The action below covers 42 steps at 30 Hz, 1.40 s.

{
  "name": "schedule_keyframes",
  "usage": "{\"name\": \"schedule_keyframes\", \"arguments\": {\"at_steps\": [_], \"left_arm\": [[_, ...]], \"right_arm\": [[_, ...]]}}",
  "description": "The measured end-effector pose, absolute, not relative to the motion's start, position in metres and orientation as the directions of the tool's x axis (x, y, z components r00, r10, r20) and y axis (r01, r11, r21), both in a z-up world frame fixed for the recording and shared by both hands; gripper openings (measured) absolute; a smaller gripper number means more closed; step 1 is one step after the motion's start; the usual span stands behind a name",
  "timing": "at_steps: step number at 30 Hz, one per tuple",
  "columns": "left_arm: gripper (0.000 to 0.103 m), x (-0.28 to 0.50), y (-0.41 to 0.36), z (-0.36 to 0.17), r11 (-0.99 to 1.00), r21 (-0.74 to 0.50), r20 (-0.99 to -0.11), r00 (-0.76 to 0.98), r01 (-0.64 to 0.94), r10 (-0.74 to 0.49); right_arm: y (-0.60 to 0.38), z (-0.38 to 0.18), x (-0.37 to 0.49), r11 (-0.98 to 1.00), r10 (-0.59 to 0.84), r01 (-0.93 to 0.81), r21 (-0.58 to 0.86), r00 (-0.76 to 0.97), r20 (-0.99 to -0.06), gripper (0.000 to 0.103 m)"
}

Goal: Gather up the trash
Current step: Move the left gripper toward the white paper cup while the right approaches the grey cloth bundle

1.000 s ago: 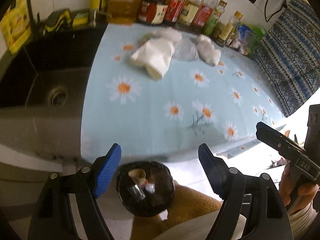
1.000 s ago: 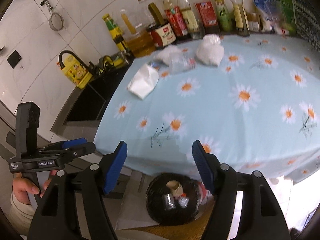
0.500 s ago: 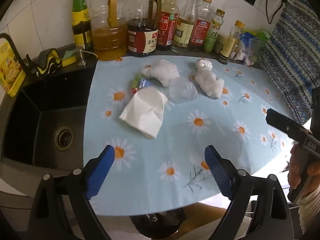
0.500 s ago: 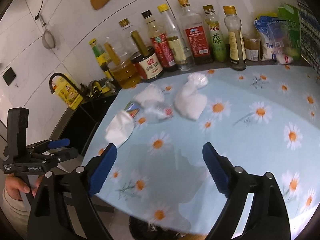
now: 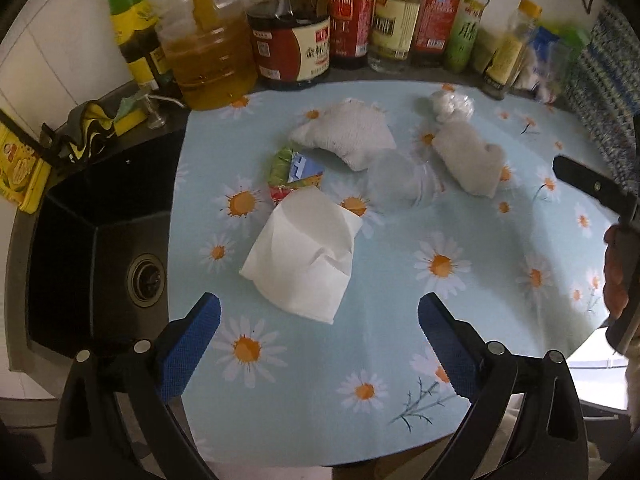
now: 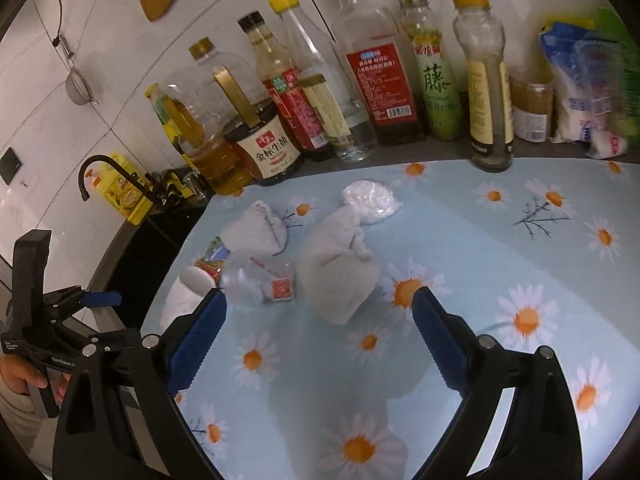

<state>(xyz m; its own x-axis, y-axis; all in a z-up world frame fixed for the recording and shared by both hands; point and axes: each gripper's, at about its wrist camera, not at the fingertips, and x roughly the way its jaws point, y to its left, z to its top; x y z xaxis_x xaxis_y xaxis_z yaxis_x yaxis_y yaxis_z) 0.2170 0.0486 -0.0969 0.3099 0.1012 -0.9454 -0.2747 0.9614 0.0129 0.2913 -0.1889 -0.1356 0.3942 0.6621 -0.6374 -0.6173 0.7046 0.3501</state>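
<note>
Trash lies on the daisy-print tablecloth: a folded white napkin, a colourful wrapper, a crumpled clear plastic cup, two grey-white wads and a clear bag of white stuff. My left gripper is open, empty, just short of the napkin. My right gripper is open, empty, in front of the larger wad, with the plastic cup at its left finger.
Oil and sauce bottles line the back wall. A black sink lies left of the cloth. Bagged goods stand at the back right. A patterned cloth hangs at the right.
Both grippers have risen from over the floor bin and moved forward over the table. The bin has dropped out of view and the trash pile now looms close.
</note>
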Motion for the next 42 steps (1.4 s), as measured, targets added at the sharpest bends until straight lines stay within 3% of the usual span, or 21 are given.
{"name": "schedule_keyframes", "arguments": {"at_steps": [11,22,29,32,33,34,35,36,42], "left_arm": [[0.096,0.261,0.054,-0.127,0.976,0.103,-0.966,0.213,-0.191,0.143],[0.096,0.28,0.072,-0.146,0.978,0.069,-0.982,0.157,-0.198,0.101],[0.095,0.285,0.075,-0.158,0.973,0.072,-0.985,0.135,-0.219,0.104],[0.095,0.287,0.068,-0.162,0.977,0.114,-0.982,0.13,-0.181,0.139],[0.089,0.287,0.067,-0.163,0.977,0.123,-0.981,0.125,-0.176,0.146],[0.077,0.288,0.066,-0.164,0.976,0.129,-0.981,0.119,-0.176,0.151],[0.075,0.288,0.067,-0.165,0.975,0.128,-0.982,0.113,-0.181,0.15],[0.075,0.289,0.065,-0.166,0.975,0.127,-0.982,0.112,-0.183,0.149],[0.072,0.288,0.064,-0.169,0.973,0.142,-0.979,0.118,-0.18,0.165]], "right_arm": [[-0.168,-0.164,0.331,0.641,0.693,-0.658,0.394,0.278,-0.665,0.093],[-0.152,-0.173,0.353,0.601,0.715,-0.673,0.432,0.211,-0.667,0.092],[-0.145,-0.18,0.362,0.604,0.704,-0.669,0.433,0.193,-0.684,0.084],[-0.143,-0.184,0.365,0.612,0.69,-0.67,0.419,0.193,-0.698,0.072],[-0.142,-0.185,0.366,0.612,0.687,-0.671,0.419,0.189,-0.702,0.069],[-0.142,-0.186,0.367,0.613,0.684,-0.671,0.417,0.188,-0.704,0.068],[-0.142,-0.187,0.367,0.624,0.675,-0.669,0.405,0.199,-0.711,0.06],[-0.142,-0.188,0.367,0.625,0.67,-0.671,0.399,0.2,-0.714,0.052],[-0.144,-0.185,0.362,0.597,0.678,-0.709,0.375,0.196,-0.709,0.034]]}}
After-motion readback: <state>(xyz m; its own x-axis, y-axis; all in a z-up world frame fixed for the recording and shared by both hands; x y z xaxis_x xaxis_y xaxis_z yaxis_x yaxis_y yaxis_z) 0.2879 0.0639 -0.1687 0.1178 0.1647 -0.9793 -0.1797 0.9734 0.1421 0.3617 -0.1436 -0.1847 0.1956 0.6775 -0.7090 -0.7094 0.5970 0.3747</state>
